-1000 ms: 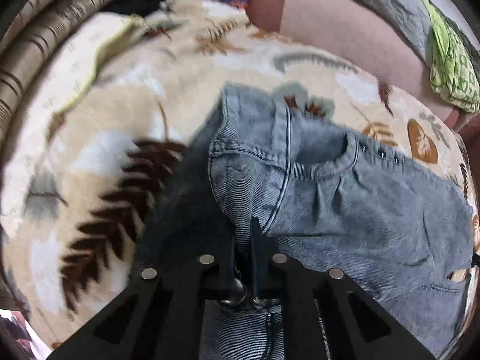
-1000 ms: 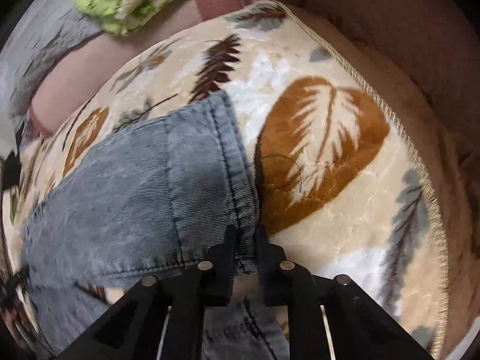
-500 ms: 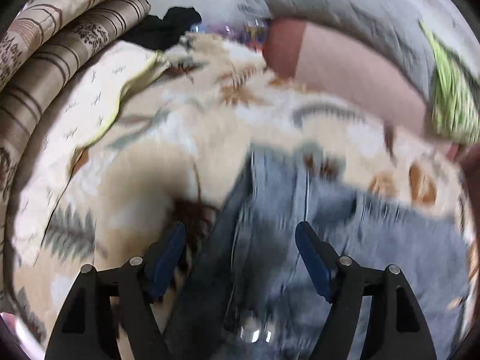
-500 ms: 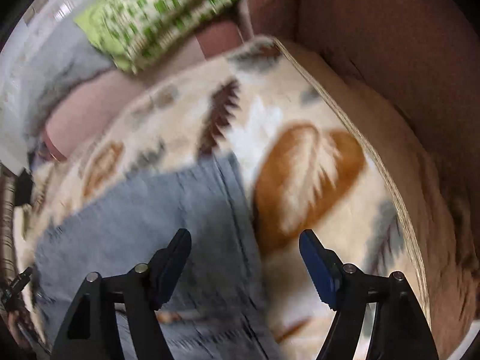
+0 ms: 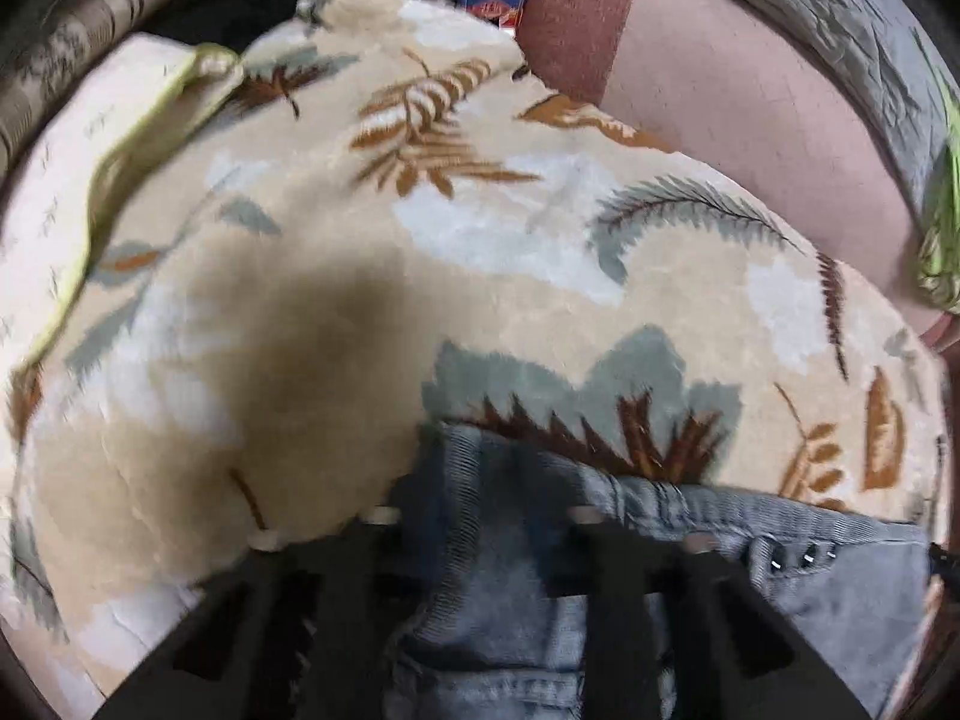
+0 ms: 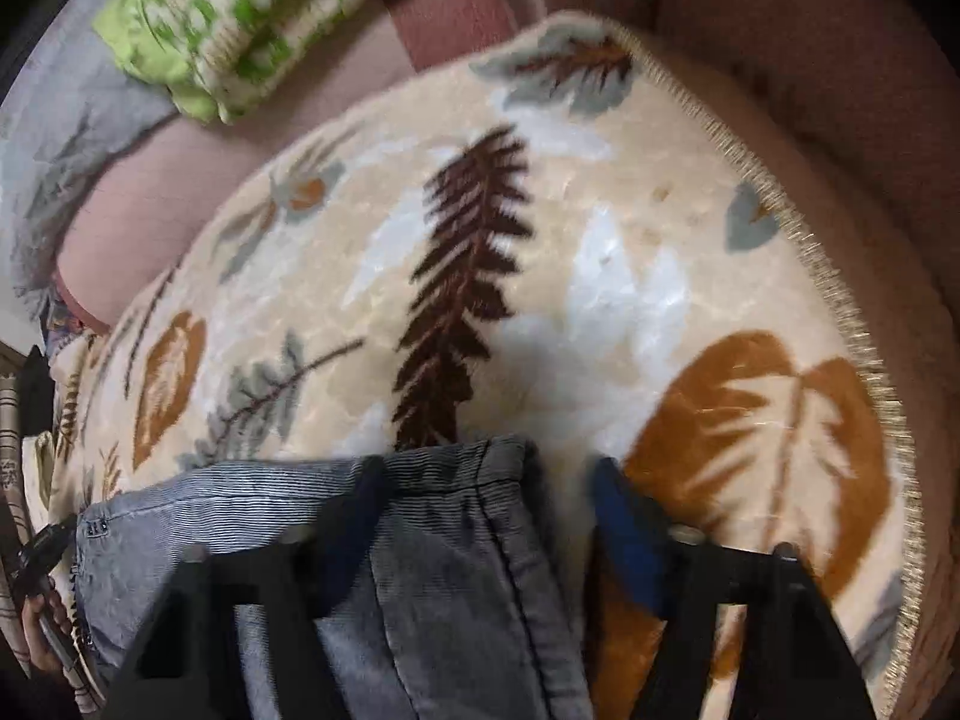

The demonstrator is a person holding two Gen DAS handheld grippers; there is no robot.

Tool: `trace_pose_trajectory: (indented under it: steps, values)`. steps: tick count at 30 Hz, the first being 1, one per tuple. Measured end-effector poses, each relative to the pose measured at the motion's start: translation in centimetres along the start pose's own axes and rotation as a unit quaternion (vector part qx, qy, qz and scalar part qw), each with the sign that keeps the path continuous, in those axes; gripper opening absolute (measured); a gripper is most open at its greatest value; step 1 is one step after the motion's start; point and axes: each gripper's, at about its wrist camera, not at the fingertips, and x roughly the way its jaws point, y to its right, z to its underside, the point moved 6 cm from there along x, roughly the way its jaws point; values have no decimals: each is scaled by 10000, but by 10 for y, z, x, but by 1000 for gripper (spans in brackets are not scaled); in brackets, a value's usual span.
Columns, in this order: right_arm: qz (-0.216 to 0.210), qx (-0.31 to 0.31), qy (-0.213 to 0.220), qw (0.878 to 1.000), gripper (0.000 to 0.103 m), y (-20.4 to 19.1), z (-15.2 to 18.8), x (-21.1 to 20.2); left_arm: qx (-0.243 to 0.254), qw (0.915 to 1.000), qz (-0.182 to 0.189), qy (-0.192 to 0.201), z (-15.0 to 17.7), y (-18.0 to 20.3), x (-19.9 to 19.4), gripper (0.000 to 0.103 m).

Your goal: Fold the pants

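The grey-blue denim pants [image 5: 750, 570] lie folded on a cream leaf-print blanket [image 5: 420, 276]. In the left wrist view the waistband end with its row of rivets sits at the bottom of the frame. My left gripper [image 5: 480, 516] is open, its jaws wide apart, low over that end and holding nothing. In the right wrist view the hemmed end of the pants [image 6: 432, 516] lies flat. My right gripper [image 6: 486, 510] is open over its right edge, one blue-padded finger [image 6: 624, 528] on the bare blanket [image 6: 600, 240] side. Nothing is held.
A pink cushion [image 5: 720, 102] with a grey quilt [image 5: 828, 18] runs along the back. A green patterned cloth [image 6: 252, 18] lies on it. Striped bedding [image 5: 78, 18] and a dark garment [image 5: 240, 6] sit at the far left. A brown sofa edge [image 6: 840, 60] borders the fringed blanket.
Both grippers were shut on the denim a second ago. They have opened, let the pants drop flat, and pulled back toward the near edge of the fold.
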Motion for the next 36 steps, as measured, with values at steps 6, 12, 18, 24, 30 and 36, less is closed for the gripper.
trace_pose_trajectory:
  steps: [6,12,18,24,30,36]
  values:
    - [35,-156,309,9994,18,-10,-7,-25,39,9995,-53,322,-6,-2,-23,2]
    - [-318,-79,1053,9939,18,-14,-4,-94,66,9926,342,1166,3,-7,-118,2]
    - [-852,-52,1800,9799,18,-5,51,-192,-76,9801,880,1780,62,-46,-219,3]
    - [-1054,126,1470,9834,23,41,197,-201,-144,9856,1071,1298,184,-103,-236,7]
    - [-774,871,650,9911,68,97,296,-163,-37,9984,141,550,244,-150,-210,22]
    - [-1649,1607,753,9702,71,80,281,-183,58,9863,542,1559,219,-98,-253,66]
